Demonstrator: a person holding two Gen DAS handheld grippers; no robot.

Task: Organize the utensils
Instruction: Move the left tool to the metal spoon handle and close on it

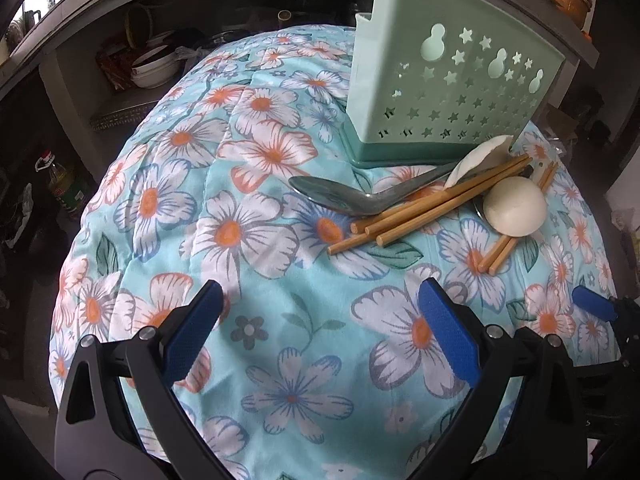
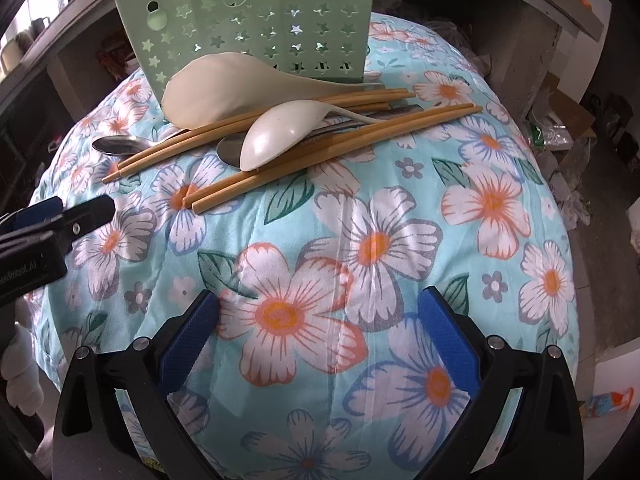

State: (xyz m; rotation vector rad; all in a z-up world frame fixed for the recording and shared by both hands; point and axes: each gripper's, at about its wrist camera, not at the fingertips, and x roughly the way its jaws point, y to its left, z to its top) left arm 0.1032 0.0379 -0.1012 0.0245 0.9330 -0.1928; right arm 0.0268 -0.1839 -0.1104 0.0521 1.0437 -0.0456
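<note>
Both grippers wide open over the flowery cloth, nothing grabbed.

Left gripper (image 1: 318, 320) and right gripper (image 2: 318, 320) hover with jaws spread, holding nothing. The utensils sit in a messy pile: chopsticks (image 2: 280, 148), 2 white spoons (image 2: 276, 136), metal spoon (image 1: 340, 196), right up against the green holder (image 1: 448, 80).

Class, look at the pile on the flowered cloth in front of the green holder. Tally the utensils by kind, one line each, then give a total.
Wooden chopsticks: 6 that can be told apart
White plastic spoons: 2, a larger and a smaller
Metal spoons: 2, the second partly hidden
Total: 10 utensils, none yet in the green holder
</note>
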